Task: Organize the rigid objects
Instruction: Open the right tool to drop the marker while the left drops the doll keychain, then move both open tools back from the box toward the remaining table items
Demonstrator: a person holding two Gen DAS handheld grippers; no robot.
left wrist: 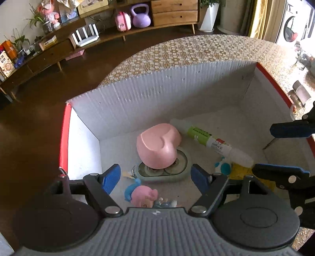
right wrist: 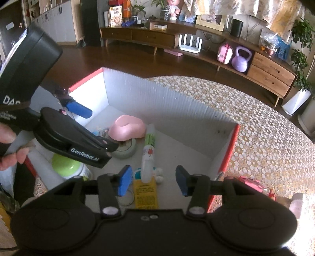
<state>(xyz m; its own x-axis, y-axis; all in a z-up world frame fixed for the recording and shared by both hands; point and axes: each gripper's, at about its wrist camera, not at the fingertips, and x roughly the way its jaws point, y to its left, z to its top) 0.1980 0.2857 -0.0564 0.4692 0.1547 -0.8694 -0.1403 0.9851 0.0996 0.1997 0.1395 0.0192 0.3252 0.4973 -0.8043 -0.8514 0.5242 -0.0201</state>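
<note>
Box point(left wrist: 157, 94), white corrugated walls, red rims, on patterned tablecloth point(left wrist: 196, 51). Contents: pink heart-shaped bowl point(left wrist: 157, 145) overturned on grey-green dish point(left wrist: 177, 173); white tube point(left wrist: 212, 140) lying beside it; yellow card point(right wrist: 145, 194); pink-and-blue figurine point(left wrist: 142, 195) at near wall. Left gripper point(left wrist: 155, 177) and right gripper point(right wrist: 153, 180) both spread, empty, above the box interior. Green-lidded jar point(right wrist: 67, 167) outside left wall.

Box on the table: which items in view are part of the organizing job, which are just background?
Job:
- white box
- pink heart-shaped bowl
- green heart-shaped dish
- white tube
- pink-and-blue toy figure
- yellow card
- both open grippers, left gripper, right gripper

Background:
- purple kettlebell
- pink toy case
- white router
- wooden sideboard
</note>
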